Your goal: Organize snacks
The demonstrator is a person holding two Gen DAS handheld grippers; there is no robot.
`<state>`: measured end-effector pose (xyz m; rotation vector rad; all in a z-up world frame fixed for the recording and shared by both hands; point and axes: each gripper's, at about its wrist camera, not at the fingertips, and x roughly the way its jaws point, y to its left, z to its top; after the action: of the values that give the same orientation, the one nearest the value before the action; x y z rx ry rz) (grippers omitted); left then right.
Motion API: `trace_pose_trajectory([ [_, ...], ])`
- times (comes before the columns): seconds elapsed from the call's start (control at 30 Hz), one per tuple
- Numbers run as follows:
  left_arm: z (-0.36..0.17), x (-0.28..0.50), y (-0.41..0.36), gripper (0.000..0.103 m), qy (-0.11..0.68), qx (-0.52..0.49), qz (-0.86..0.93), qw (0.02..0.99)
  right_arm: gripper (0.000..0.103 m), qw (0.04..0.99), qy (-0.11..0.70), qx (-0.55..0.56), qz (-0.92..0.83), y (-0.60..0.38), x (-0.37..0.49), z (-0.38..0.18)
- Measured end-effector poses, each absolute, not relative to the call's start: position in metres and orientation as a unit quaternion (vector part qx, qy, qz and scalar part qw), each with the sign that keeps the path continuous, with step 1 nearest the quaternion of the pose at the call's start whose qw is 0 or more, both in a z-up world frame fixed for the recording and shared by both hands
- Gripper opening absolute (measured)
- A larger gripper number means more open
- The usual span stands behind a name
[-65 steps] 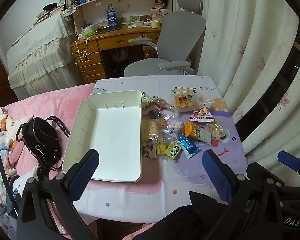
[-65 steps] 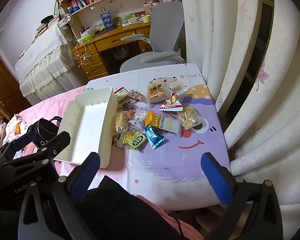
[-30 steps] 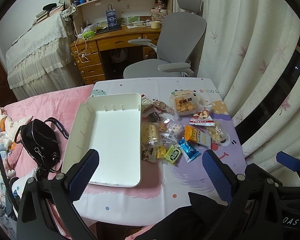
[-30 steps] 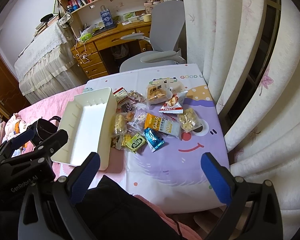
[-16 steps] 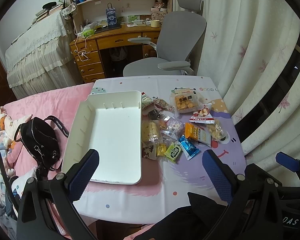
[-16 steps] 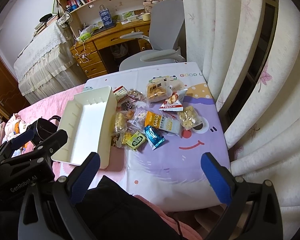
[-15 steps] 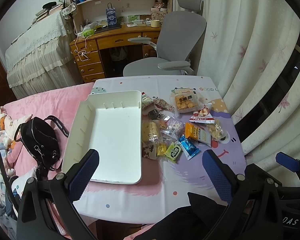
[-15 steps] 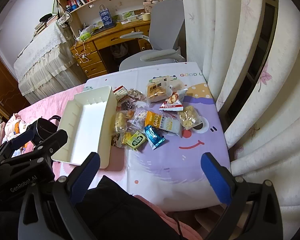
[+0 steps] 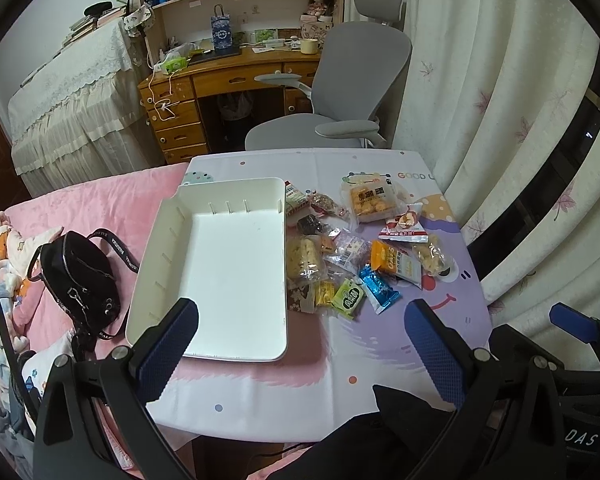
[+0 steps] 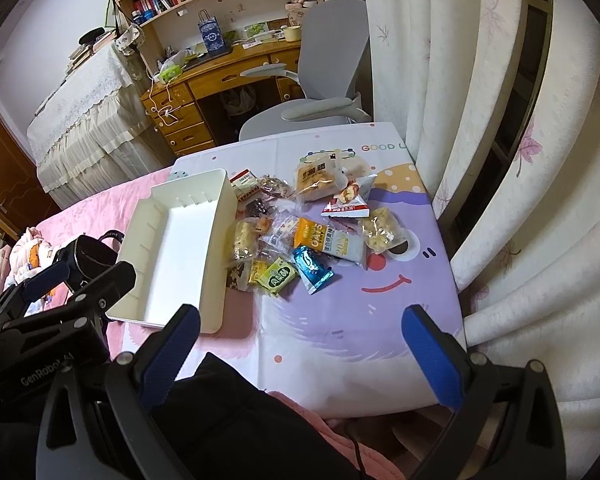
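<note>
Pointing away lengthwise, white tray (image 9: 220, 264).

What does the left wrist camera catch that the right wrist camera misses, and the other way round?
Only the left wrist view shows the black handbag whole, lying on the pink bedding; the right wrist view half hides it behind the left hand-held gripper. Only the right wrist view shows the brown door at far left. Both show the empty white tray, the snack packets heaped beside it, the grey office chair and the wooden desk.

Snacks (image 9: 352, 248) right of tray (image 9: 168, 216)
</note>
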<state>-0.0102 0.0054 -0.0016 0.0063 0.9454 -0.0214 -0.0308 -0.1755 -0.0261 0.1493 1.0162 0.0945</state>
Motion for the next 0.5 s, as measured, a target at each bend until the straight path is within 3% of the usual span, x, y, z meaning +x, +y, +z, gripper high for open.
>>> trace_pose_trajectory([
  [0.5, 0.005, -0.006, 0.023, 0.103, 0.453, 0.018, -0.044, 0.89, 0.101, 0.886, 0.458, 0.077, 0.021, -0.158, -0.046, -0.013],
])
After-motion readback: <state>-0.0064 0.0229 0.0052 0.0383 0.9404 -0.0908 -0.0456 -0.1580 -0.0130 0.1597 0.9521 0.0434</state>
